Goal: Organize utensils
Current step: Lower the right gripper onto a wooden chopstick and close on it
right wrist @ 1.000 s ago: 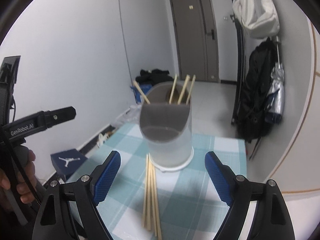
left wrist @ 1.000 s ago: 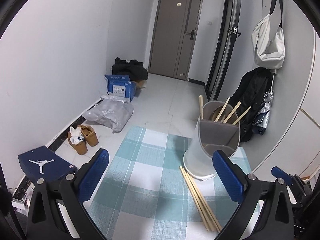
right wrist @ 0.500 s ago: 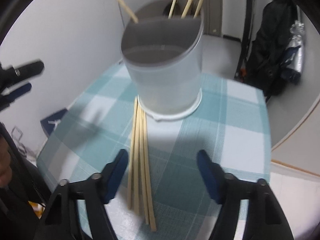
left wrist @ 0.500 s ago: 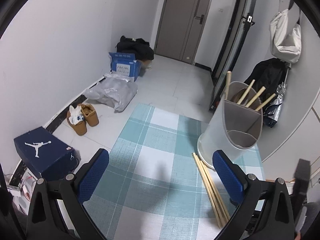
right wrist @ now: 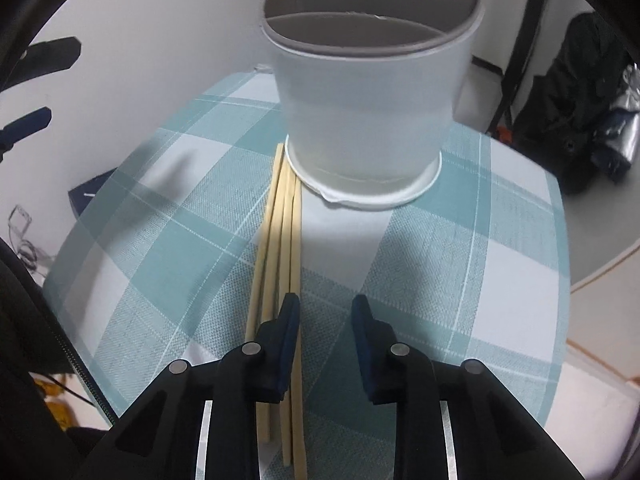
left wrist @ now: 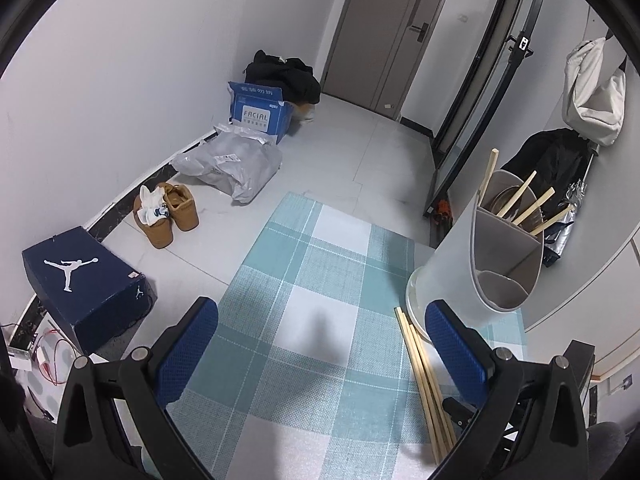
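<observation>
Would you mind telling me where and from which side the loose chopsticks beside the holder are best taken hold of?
I would grip the loose chopsticks around mid-length, coming from above with the pads across their run. They lie flat and tight together on the checked cloth, far tips against the holder, so only the middle and near stretch is free. The right tongs, which have just been closing, stand slightly right of the bundle.

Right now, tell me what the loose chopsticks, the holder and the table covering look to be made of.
Chopsticks: probably bamboo or light wood, pale tan, matte, square-cut ends.
Holder: likely plastic, with a smooth frosted white wall, a grey divided insert and a moulded base flange.
Table covering: seemingly woven fabric or textured vinyl; the teal-and-white check shows a fine weave grain.
</observation>
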Motion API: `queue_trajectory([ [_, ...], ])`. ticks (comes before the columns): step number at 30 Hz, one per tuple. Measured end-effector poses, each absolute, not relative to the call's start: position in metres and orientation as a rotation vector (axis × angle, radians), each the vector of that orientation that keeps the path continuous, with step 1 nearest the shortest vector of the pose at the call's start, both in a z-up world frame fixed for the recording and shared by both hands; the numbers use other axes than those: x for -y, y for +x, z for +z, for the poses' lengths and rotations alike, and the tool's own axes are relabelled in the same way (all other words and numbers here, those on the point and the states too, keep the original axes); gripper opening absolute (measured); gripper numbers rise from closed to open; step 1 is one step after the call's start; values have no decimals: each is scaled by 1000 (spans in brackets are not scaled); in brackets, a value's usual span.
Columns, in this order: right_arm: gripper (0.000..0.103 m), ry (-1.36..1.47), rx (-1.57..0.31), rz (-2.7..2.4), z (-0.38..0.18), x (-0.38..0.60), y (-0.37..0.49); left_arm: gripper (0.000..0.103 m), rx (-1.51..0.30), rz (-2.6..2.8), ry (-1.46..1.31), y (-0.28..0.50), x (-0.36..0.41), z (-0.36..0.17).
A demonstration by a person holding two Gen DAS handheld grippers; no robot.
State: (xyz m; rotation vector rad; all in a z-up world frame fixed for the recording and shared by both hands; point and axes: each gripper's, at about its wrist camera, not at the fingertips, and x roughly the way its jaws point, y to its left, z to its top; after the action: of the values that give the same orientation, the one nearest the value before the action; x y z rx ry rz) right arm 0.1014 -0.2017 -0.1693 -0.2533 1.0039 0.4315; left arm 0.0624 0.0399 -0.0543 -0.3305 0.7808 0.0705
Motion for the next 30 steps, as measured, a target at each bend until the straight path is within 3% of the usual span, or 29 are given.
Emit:
queue_trajectory([
  [12, 21, -346, -1037, 454, -170, 180, 106, 102, -773, 97, -347, 62, -50, -52],
  [15, 12, -283, -1063, 472, -170, 181, 115, 102, -772, 109, -340, 62, -51, -53],
  [16, 5, -259, -1077, 481, -169, 181, 116, 102, -776, 112, -338, 63, -51, -54],
  [30, 5, -102, -1196, 606, -168, 175, 72, 102, -852, 111, -348, 60, -60, -69],
])
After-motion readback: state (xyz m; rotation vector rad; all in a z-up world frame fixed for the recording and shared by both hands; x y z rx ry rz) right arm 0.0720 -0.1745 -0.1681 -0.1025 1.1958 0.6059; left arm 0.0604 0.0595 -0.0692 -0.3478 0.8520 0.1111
